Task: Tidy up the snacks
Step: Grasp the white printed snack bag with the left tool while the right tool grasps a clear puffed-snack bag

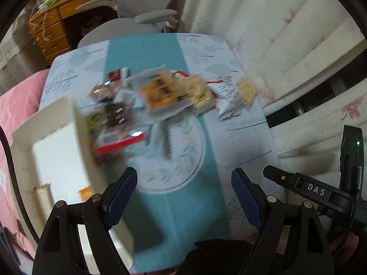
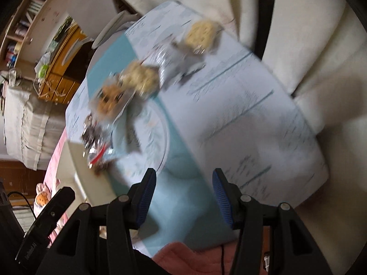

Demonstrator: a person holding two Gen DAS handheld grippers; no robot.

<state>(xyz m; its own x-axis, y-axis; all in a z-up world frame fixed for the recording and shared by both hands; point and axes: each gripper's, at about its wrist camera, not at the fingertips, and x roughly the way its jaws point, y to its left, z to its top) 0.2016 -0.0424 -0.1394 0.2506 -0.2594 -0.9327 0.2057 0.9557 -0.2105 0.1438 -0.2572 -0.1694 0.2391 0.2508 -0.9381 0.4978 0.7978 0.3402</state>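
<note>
A blurred pile of snack packets lies mid-table: an orange cracker pack (image 1: 158, 91) (image 2: 109, 100), a pale cookie pack (image 1: 197, 94) (image 2: 140, 78), a silver-white pack (image 1: 227, 100) (image 2: 176, 64), a yellowish pack (image 1: 246, 89) (image 2: 201, 34) and dark chocolate packs (image 1: 114, 112) (image 2: 94, 133). A white open box (image 1: 78, 119) stands at the pile's left. My left gripper (image 1: 183, 176) hovers open over the near table, nothing between its blue pads. My right gripper (image 2: 184, 176) is also open and holds nothing, short of the pile.
The table wears a teal and pale leaf-print cloth (image 1: 169, 217) with a round leaf-patterned disc (image 1: 183, 160). A grey office chair (image 1: 142, 6) and wooden drawers (image 1: 50, 34) stand beyond. Cream floral fabric (image 1: 275, 34) lies to the right, pink bedding (image 1: 16, 96) to the left.
</note>
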